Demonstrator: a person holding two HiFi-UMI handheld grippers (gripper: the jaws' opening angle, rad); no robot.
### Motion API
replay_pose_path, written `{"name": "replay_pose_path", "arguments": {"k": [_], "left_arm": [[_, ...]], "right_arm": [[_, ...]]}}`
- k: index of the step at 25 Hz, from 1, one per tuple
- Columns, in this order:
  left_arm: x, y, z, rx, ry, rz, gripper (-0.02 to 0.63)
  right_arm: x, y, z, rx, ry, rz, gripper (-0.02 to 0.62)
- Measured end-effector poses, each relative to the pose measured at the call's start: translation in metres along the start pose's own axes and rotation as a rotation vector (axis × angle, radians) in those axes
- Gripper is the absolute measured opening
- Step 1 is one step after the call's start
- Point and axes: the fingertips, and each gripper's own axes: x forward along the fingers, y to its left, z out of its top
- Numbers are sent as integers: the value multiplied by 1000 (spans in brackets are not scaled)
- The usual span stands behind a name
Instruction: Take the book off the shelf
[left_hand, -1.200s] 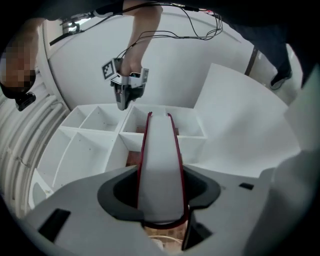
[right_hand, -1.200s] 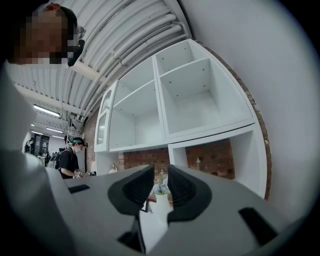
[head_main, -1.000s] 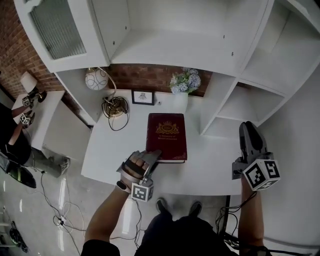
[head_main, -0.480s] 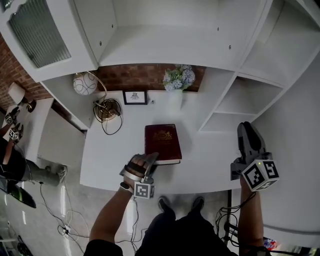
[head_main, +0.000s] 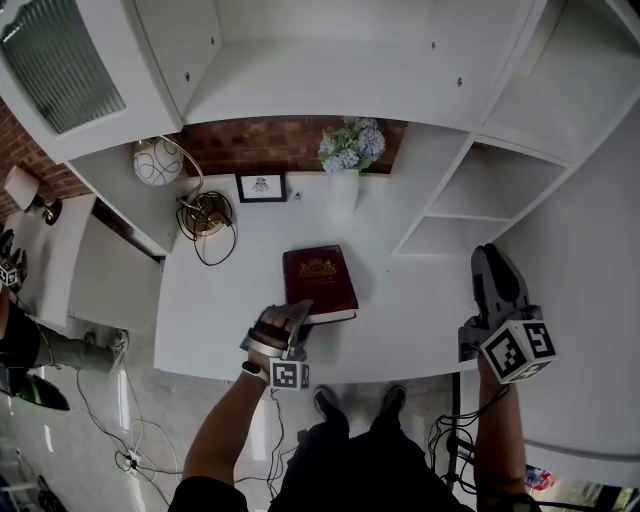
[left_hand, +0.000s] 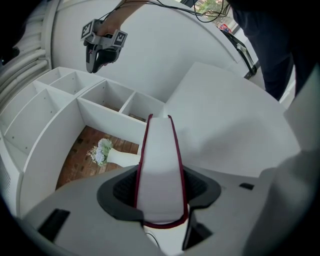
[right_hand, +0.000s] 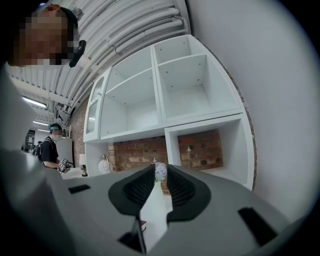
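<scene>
Fingers of the left gripper (head_main: 298, 312) meet the near left corner of the dark red book (head_main: 320, 280) in the head view. That book sits on the white desk (head_main: 205, 300), midway along it and close to its front edge. The right gripper (head_main: 492, 268) hangs off the desk's right edge, well apart from the book.

Seen from the left gripper view, both pads press on the book's sides, pinching it; its pale page block and red cover edges run straight out between them toward the shelf unit.

From the right gripper view, the dark pads stand a narrow gap apart with nothing held, aimed across the desk at the flowers (right_hand: 160, 171) by the brick back wall.
</scene>
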Motion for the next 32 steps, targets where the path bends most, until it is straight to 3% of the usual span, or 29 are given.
{"name": "replay_pose_path", "arguments": {"k": [4, 9, 22, 27, 32], "left_arm": [[4, -12, 1, -48, 17, -59, 230], [7, -26, 6, -191, 50, -201, 268], [7, -59, 20, -456, 165, -519, 308], [2, -52, 29, -527, 189, -521, 308], [-19, -10, 34, -597, 190, -398, 308]], "right_arm": [[-2, 0, -6, 0, 10, 3, 74], [-7, 2, -4, -14, 15, 7, 74], [-3, -10, 1, 0, 19, 89, 72], [1, -12, 3, 6, 18, 127, 71], [10, 5, 18, -2, 5, 185, 71]]}}
